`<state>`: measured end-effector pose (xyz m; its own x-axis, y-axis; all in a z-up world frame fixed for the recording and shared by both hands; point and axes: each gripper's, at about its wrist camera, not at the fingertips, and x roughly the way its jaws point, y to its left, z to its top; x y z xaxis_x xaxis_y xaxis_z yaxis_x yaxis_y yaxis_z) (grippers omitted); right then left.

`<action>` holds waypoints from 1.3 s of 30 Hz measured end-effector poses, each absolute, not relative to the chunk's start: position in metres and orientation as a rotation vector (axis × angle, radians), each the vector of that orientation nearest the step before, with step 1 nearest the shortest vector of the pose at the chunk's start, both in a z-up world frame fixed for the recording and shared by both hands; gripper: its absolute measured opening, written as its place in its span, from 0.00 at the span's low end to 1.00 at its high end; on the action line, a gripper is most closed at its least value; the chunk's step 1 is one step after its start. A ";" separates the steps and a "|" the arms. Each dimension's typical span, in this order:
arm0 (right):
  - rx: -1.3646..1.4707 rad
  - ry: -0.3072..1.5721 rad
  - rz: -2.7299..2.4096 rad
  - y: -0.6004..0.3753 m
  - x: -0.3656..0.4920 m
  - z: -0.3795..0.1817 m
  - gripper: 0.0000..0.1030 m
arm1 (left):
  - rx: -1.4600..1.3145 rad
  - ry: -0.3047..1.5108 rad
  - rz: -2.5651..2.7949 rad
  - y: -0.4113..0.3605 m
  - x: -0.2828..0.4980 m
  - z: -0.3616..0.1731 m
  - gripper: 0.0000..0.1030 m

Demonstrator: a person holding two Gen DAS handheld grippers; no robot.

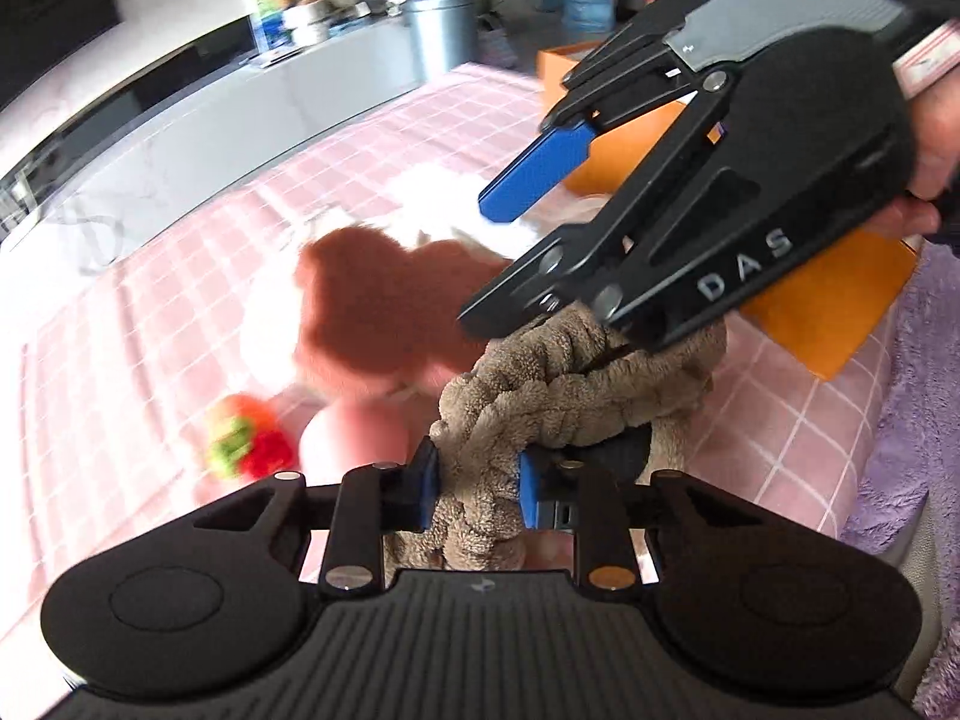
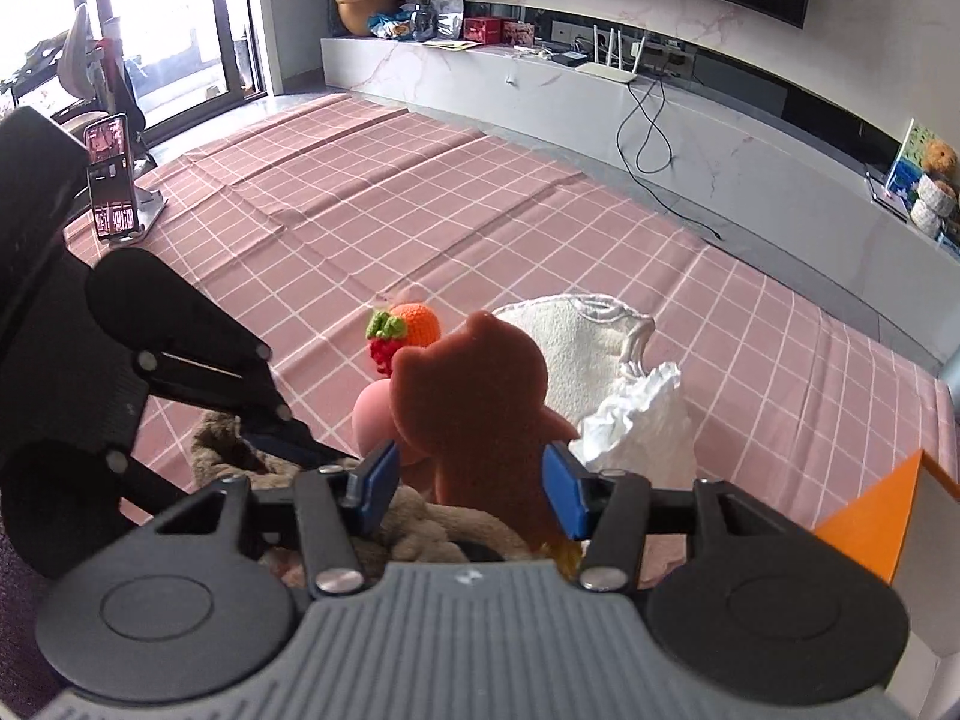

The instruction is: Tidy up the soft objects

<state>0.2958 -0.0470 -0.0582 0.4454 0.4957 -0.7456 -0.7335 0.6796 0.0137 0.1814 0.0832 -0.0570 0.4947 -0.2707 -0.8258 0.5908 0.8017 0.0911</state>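
My left gripper is shut on a brown braided plush band, held above the pink checked cloth. My right gripper hovers open just above the band's far end; in the right wrist view it is open with its blue pads either side of a brown plush bear, not touching it. The band shows low in that view, with the left gripper on it. Behind the bear lie a pink plush, a knitted orange-and-strawberry toy and white soft items.
An orange box stands at the right on the cloth, its corner also in the right wrist view. A purple fluffy rug lies at the right edge. A phone on a stand sits far left. A long TV console runs behind.
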 end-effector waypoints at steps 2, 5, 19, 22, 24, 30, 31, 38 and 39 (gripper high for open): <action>-0.356 0.793 0.798 -0.043 0.302 -0.057 0.62 | 0.393 0.939 -0.484 0.096 0.178 -0.054 0.29; -0.395 0.797 0.806 -0.033 0.310 -0.061 0.69 | 0.375 0.959 -0.430 0.111 0.173 -0.056 0.29; -0.305 0.962 0.656 0.004 0.348 -0.097 0.78 | 0.322 1.015 -0.360 0.136 0.176 -0.101 0.55; -0.340 0.952 0.646 0.012 0.347 -0.104 0.79 | 0.287 1.015 -0.349 0.139 0.176 -0.100 0.50; -0.369 0.938 0.625 0.015 0.345 -0.107 0.62 | 0.255 1.009 -0.342 0.141 0.172 -0.095 0.41; -0.392 0.894 0.589 0.005 0.338 -0.097 0.31 | 0.211 0.978 -0.315 0.146 0.159 -0.085 0.32; -0.388 0.882 0.588 0.002 0.336 -0.093 0.29 | 0.207 0.974 -0.310 0.146 0.157 -0.083 0.31; -0.374 0.791 0.621 -0.012 0.312 -0.061 0.20 | 0.171 0.930 -0.266 0.148 0.143 -0.058 0.29; -0.360 0.779 0.630 -0.015 0.309 -0.055 0.20 | 0.173 0.921 -0.256 0.147 0.139 -0.054 0.29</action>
<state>0.3092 -0.0153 -0.0547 0.5439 0.3897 -0.7432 -0.6449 0.7608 -0.0730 0.1392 0.1473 -0.0539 0.5779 -0.1445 -0.8032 0.2914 0.9559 0.0377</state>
